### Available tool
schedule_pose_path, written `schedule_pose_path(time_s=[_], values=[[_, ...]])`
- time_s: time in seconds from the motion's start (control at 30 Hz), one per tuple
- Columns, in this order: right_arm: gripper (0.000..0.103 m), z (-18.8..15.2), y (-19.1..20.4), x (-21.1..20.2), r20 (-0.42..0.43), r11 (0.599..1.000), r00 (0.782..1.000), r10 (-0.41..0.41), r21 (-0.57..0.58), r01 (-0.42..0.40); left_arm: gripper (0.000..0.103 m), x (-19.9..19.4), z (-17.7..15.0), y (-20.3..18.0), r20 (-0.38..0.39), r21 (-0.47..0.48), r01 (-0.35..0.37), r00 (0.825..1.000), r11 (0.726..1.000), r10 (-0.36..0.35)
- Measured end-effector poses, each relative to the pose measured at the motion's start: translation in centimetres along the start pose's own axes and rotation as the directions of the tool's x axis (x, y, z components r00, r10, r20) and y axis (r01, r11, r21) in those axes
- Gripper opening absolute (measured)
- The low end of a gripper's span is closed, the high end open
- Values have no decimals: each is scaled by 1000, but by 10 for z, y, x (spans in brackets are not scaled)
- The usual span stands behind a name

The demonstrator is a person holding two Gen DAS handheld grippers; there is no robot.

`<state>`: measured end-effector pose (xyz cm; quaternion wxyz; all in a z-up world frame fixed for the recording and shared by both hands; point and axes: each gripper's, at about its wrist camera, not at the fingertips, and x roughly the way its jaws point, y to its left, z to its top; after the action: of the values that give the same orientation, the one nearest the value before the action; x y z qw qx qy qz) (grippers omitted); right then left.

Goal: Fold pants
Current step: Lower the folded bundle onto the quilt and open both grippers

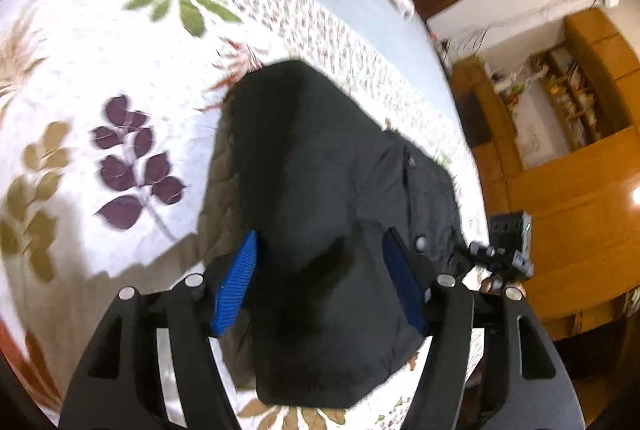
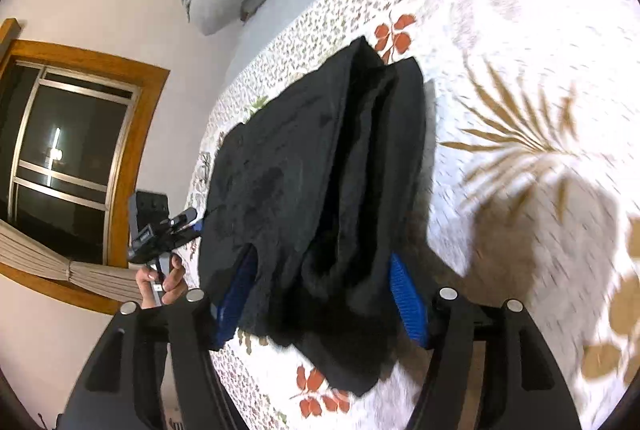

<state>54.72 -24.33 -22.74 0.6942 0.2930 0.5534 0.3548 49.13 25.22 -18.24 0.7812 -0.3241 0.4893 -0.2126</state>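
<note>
Black pants [image 1: 320,198] on the bed [image 1: 100,70], between our two grippers.

We see the left gripper [image 1: 320,286] and right gripper [image 2: 320,294] each with fingers spread wide, pants cloth lying between them, ungripped.

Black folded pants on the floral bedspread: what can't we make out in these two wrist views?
- Left wrist: black folded pants drape over left gripper, hiding fingertip contact.
- Right wrist: same at right gripper.
- Both: floral bedspread motion-blurred; pants' underside hidden.
</note>
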Motion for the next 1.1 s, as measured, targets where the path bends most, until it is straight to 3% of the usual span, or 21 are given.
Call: schedule_pose_path(time_s=[0.07, 0.13, 0.23, 0.4, 0.5, 0.53, 0.57, 0.63, 0.7, 0.83, 0.9, 0.93, 1.0, 1.03, 1.1], values=[[68, -8, 4, -6, 18, 1000, 1000, -9, -10, 9, 68, -7, -8, 4, 7, -9, -2, 1000, 1000, 2], [68, -14, 3, -5, 13, 1000, 1000, -24, -7, 24, 68, 0, -15, 5, -33, -5, -37, 999, 999, 37], [69, -17, 1, 7, -1, 994, 994, -108, 5, 108, 68, 16, -22, 3, -74, 6, -97, 993, 995, 97], [71, -21, -5, 10, 9, 989, 990, -139, 47, 139, 72, 27, -32, 21, -80, -53, -110, 991, 993, 105], [72, -30, 1, -11, 57, 993, 992, -110, 59, 106, 74, 8, -35, 23, -22, -88, -70, 997, 994, 68], [73, -33, 5, -19, 79, 993, 991, -106, 59, 101, 79, 1, -36, 23, -1, -93, -69, 998, 993, 69], [74, -39, 10, -32, 110, 994, 989, -98, 65, 91, 91, -12, -39, 24, 38, -105, -82, 996, 991, 86], [89, -52, 16, -51, 164, 993, 981, -102, 73, 91, 93, -38, -48, 27, 100, -126, -111, 987, 986, 124], [96, -75, 25, -74, 225, 988, 962, -152, 70, 140, 93, -68, -64, 32, 135, -160, -93, 984, 983, 116], [100, -132, 44, -109, 321, 957, 902, -290, 77, 281, 93, -125, -108, 26, 204, -174, -132, 965, 976, 167], [100, -170, 53, -124, 373, 919, 842, -389, 96, 382, 97, -150, -133, 20, 234, -156, -140, 956, 978, 174], [100, -182, 57, -127, 380, 903, 822, -423, 105, 416, 97, -165, -149, 14, 258, -146, -172, 944, 974, 205], [100, -213, 61, -138, 402, 859, 762, -508, 168, 484, 100, -189, -182, -9, 299, -103, -276, 908, 956, 295], [100, -227, 63, -143, 407, 844, 742, -533, 191, 502, 100, -197, -194, -19, 321, -82, -313, 890, 946, 323], [100, -257, 84, -149, 439, 809, 687, -579, 198, 554, 100, -215, -227, -54, 372, -14, -454, 825, 891, 426]])
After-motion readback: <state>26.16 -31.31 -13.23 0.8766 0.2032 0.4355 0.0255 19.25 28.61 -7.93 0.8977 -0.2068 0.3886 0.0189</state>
